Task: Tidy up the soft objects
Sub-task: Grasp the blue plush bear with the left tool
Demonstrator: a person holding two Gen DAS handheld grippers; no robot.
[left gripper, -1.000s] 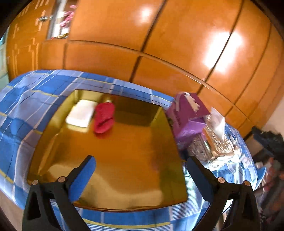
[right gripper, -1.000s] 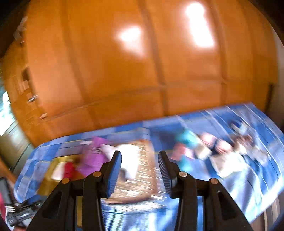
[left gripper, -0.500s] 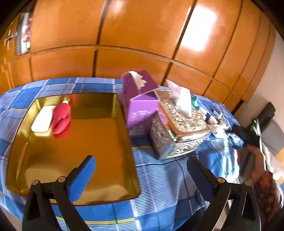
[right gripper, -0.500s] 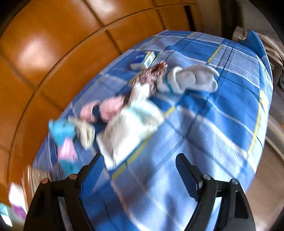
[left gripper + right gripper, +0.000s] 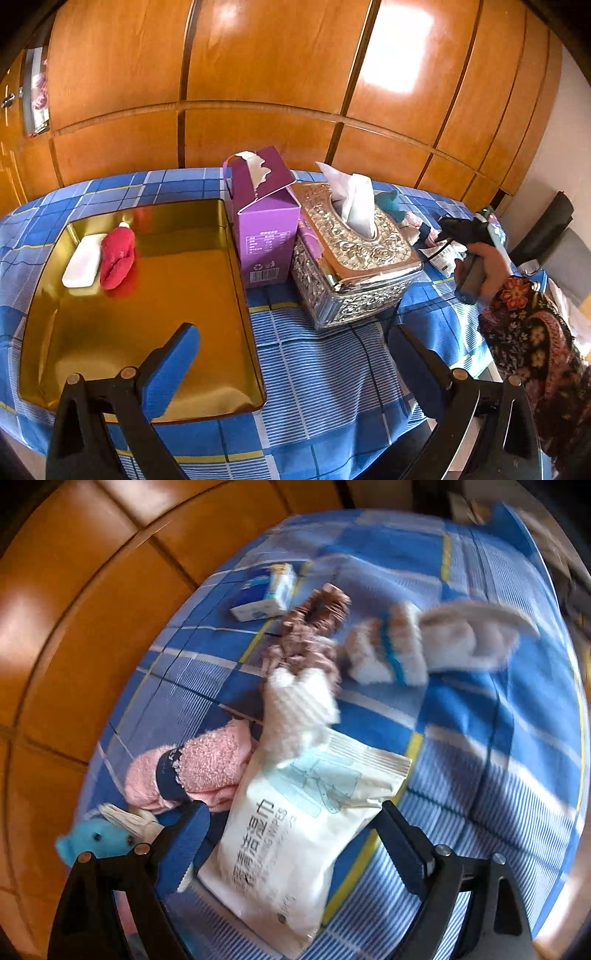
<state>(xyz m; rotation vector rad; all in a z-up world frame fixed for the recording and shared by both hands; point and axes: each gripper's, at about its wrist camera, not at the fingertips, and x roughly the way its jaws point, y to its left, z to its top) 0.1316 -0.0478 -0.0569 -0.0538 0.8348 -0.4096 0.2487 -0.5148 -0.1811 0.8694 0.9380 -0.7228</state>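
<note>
Glossy white wipes pack (image 5: 295, 834) between right claw's (image 5: 295, 853) just-widened jaws, untouched — left claw (image 5: 295, 373) open, empty.

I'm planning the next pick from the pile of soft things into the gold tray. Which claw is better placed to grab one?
Right. The right claw has just been opening and hangs over the wipes pack, beside the pink sock. The left claw is open over the gold tray, away from the pile.

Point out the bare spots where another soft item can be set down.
Free: most of the gold tray floor, nearer than the red sock and white packet; also bare cloth right of the wipes pack. Crowded: the sock pile around the pink sock.
</note>
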